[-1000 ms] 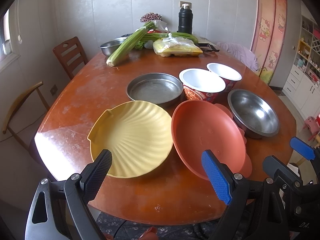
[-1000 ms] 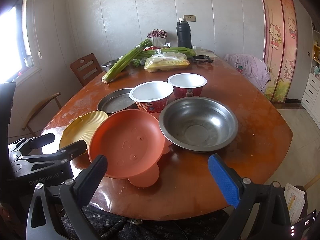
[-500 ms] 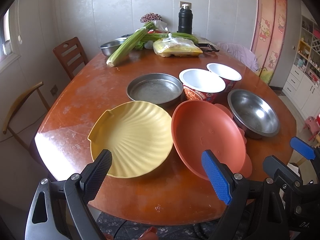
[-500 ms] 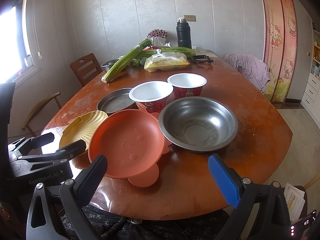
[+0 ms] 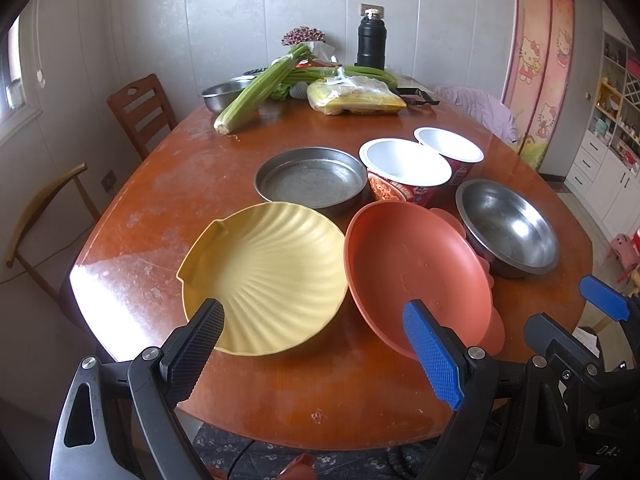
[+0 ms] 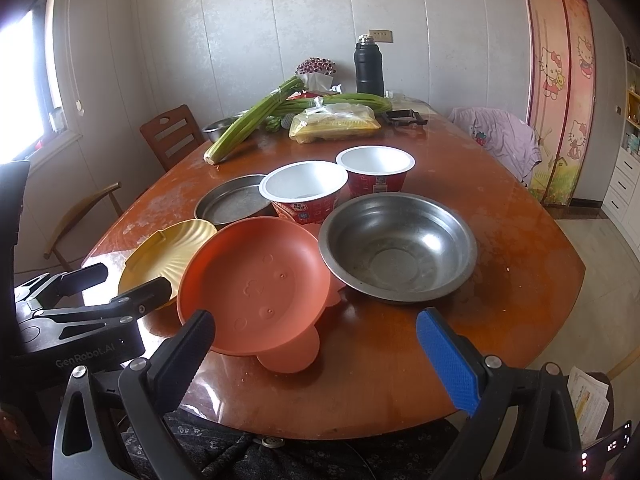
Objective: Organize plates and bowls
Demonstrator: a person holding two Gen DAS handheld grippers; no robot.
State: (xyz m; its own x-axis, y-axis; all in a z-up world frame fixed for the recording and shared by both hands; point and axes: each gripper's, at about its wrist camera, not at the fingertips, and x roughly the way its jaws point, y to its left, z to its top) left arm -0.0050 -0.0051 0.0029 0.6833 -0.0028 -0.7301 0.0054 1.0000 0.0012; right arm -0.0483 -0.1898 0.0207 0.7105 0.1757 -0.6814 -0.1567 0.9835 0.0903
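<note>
Both grippers hang over the near edge of the wooden table [image 5: 168, 184], nothing between their fingers. Left gripper [image 5: 316, 356] is spread wide, empty; right gripper [image 6: 320, 356] likewise spread wide, empty.

Nearest dishes: yellow shell-shaped plate [image 5: 264, 272] on the left, flat on the table, w/ the orange plate [image 5: 412, 272] just beside it on the right. The orange plate sits tilted, its far edge propped up, prob. resting on another orange piece underneath, though that part is mostly hidden. Right of it, touching or nearly so, is the big steel bowl [image 6: 396, 246].

Behind these: shallow steel pan [image 5: 312, 180] in the middle, then two red paper cup bowls, near one [image 5: 408, 168] & far one [image 5: 450, 150], side by side, both upright.

Far end: celery bunch [image 5: 260, 88], bagged food [image 5: 352, 96], small steel basin [image 5: 224, 94], black flask [image 5: 371, 44] by the wall.
</note>
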